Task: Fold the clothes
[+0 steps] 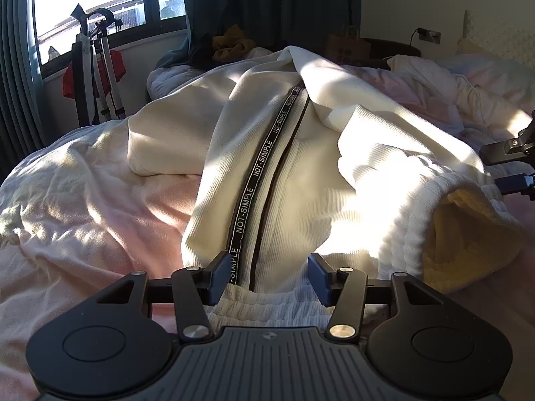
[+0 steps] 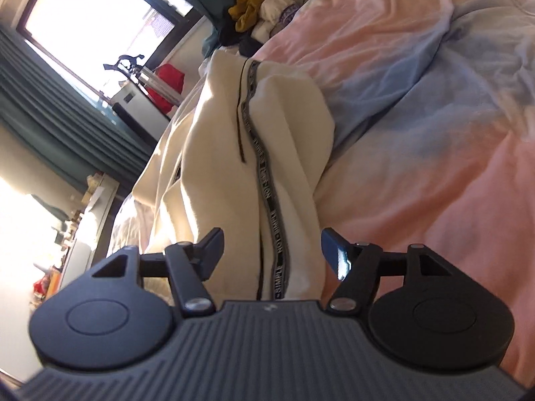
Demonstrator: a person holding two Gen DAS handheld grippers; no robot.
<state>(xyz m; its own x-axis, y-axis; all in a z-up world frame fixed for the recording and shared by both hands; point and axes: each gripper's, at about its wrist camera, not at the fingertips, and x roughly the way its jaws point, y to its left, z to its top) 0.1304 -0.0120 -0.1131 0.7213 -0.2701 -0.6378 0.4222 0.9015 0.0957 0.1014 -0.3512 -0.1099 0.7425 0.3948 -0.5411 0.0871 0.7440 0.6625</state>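
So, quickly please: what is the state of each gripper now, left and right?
Left gripper: open, fingers either side of the cream trousers waistband, not pressing it.
Right gripper: open, trousers between its fingers, no grip.

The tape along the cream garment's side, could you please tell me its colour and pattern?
The tape is black with repeated white "NOT-SIMPLE" lettering, clearest in the left wrist view.

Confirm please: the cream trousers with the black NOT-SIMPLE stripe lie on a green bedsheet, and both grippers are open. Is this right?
Not quite. The bedsheet is pink with pale blue patches, not green, as the right wrist view shows. The rest holds: the cream trousers carry the black stripe, and the left gripper and the right gripper are both open.
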